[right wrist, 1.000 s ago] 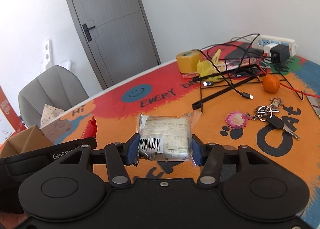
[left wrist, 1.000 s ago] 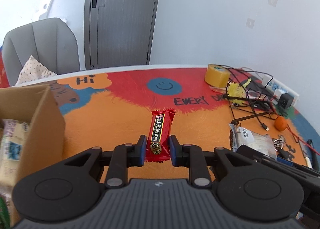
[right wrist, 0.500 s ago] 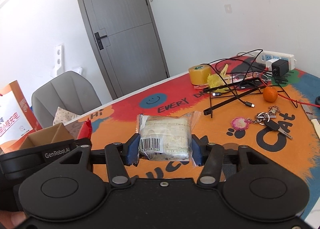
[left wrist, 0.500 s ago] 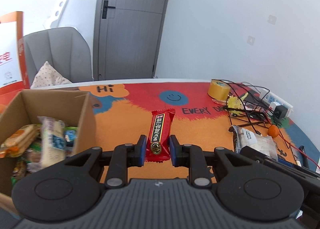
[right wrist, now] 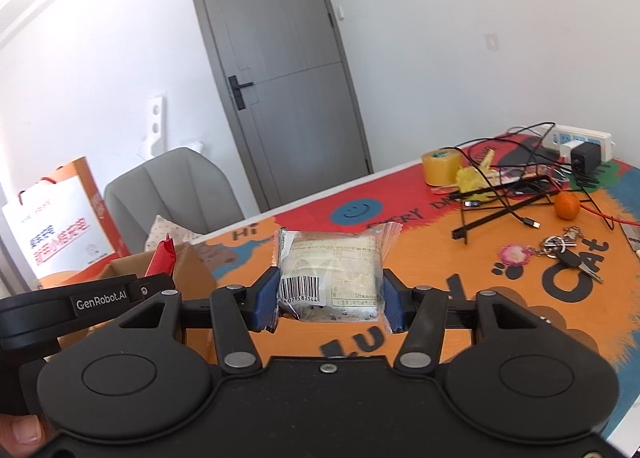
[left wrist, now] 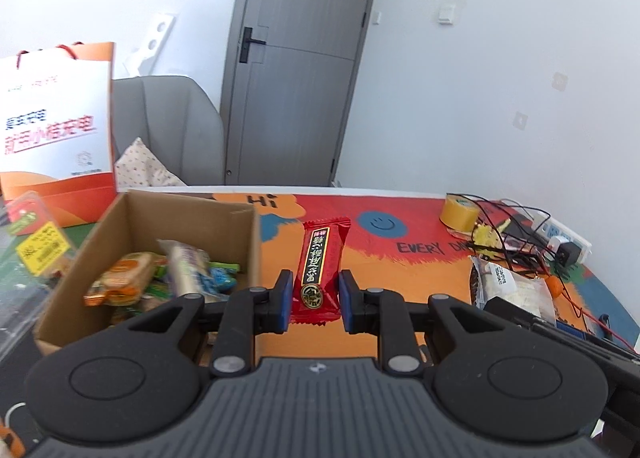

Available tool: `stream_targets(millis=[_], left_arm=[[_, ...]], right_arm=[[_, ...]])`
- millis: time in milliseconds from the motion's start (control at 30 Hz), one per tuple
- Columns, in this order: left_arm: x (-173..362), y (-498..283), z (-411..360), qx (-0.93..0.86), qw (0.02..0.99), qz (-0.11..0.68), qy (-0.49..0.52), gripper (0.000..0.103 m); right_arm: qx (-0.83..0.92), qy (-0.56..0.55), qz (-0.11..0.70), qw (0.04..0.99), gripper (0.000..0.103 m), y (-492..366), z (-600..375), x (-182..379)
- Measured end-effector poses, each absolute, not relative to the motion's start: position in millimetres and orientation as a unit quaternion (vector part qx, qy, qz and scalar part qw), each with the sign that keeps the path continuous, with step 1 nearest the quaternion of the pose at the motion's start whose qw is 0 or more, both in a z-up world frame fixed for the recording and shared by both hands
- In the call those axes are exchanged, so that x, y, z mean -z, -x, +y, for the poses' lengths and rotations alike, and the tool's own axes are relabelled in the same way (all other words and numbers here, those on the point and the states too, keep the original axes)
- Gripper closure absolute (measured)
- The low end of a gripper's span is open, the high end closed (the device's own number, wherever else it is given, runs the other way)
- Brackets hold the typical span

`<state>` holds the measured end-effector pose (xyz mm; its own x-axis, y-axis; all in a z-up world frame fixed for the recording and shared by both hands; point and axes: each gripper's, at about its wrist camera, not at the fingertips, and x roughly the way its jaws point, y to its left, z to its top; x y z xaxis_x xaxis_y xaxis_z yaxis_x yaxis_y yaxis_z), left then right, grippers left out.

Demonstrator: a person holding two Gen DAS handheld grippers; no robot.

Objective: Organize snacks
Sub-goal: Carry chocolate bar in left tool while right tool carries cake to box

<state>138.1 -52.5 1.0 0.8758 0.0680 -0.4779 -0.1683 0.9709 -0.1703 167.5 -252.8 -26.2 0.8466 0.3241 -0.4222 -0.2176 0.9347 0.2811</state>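
Note:
My left gripper (left wrist: 313,300) is shut on a red snack bar (left wrist: 319,267) and holds it above the table, just right of an open cardboard box (left wrist: 138,226) with several snack packs inside. My right gripper (right wrist: 330,300) is shut on a clear-wrapped white snack pack (right wrist: 332,272) with a barcode, held above the orange mat. In the right wrist view the left gripper's body (right wrist: 80,304) and the red bar's tip (right wrist: 162,258) show at the left, over the box (right wrist: 184,270). The white pack also shows at the right of the left wrist view (left wrist: 516,286).
A tape roll (left wrist: 458,212), tangled cables (right wrist: 504,186), a power strip (right wrist: 580,138), an orange (right wrist: 566,205) and keys (right wrist: 568,250) lie on the right side of the table. An orange-and-white paper bag (left wrist: 56,130) and a grey chair (left wrist: 168,126) stand behind the box.
Both grippers have risen and shifted left with their snacks. The box's inside and the paper bag have come into the left wrist view.

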Motion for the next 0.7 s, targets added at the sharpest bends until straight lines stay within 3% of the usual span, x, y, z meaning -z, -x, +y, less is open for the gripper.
stream_targets(millis=[700], left_arm=[[-15,-81,21,-0.115,0.961,0.22,0.125,0.08]], right_arm=[[-0.211,-0.09,0.213,0.95,0.05,-139,-186,1]])
